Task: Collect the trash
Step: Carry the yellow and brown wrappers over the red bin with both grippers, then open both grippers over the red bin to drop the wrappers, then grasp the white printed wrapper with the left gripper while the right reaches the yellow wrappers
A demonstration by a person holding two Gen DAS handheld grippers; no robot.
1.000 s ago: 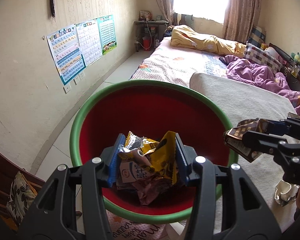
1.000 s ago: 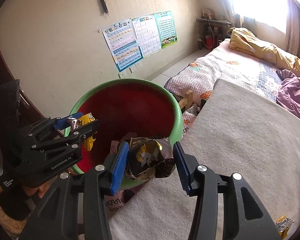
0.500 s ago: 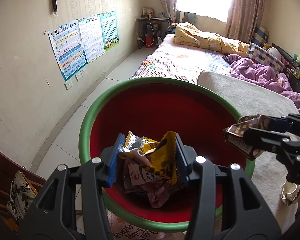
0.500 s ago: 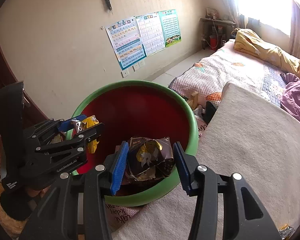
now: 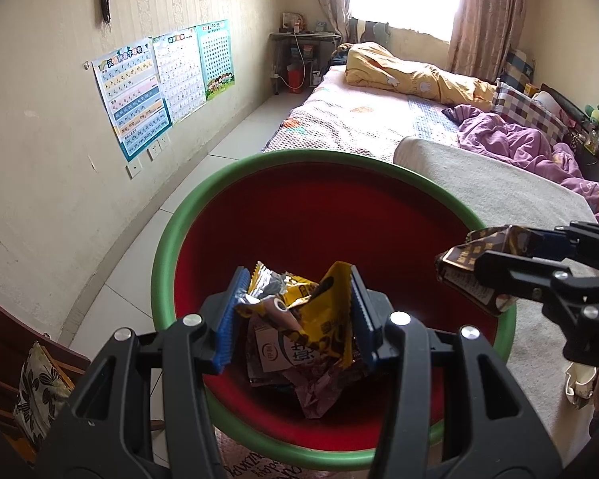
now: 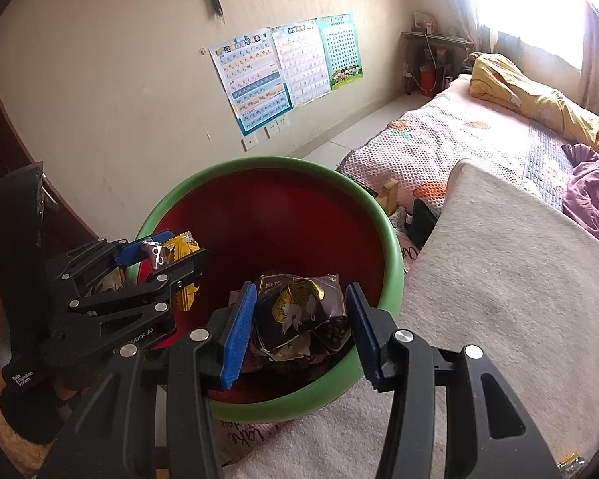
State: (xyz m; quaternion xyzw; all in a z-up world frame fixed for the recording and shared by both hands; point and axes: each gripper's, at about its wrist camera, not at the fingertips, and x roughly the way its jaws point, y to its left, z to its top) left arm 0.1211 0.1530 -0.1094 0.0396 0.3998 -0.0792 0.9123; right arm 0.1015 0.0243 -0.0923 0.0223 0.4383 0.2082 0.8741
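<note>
A red bin with a green rim (image 5: 227, 183) (image 6: 393, 239) stands on the floor beside the bed. My left gripper (image 5: 295, 315) is shut on a yellow snack wrapper (image 5: 323, 311) and holds it over the bin's opening; it also shows in the right wrist view (image 6: 167, 255). My right gripper (image 6: 299, 323) is shut on a brown crumpled wrapper (image 6: 299, 315) above the bin's near rim; it shows at the right of the left wrist view (image 5: 479, 263). Several wrappers (image 5: 315, 391) lie at the bottom of the bin.
A beige blanket (image 6: 499, 279) covers the bed edge right of the bin. A crumpled white item (image 5: 577, 383) and a small wrapper (image 6: 571, 459) lie on it. The wall with posters (image 5: 159, 80) is at the left, tiled floor (image 5: 139, 247) beyond.
Both grippers have moved forward over the bin, each still holding its wrapper. The bin looks larger and more centred below them.
</note>
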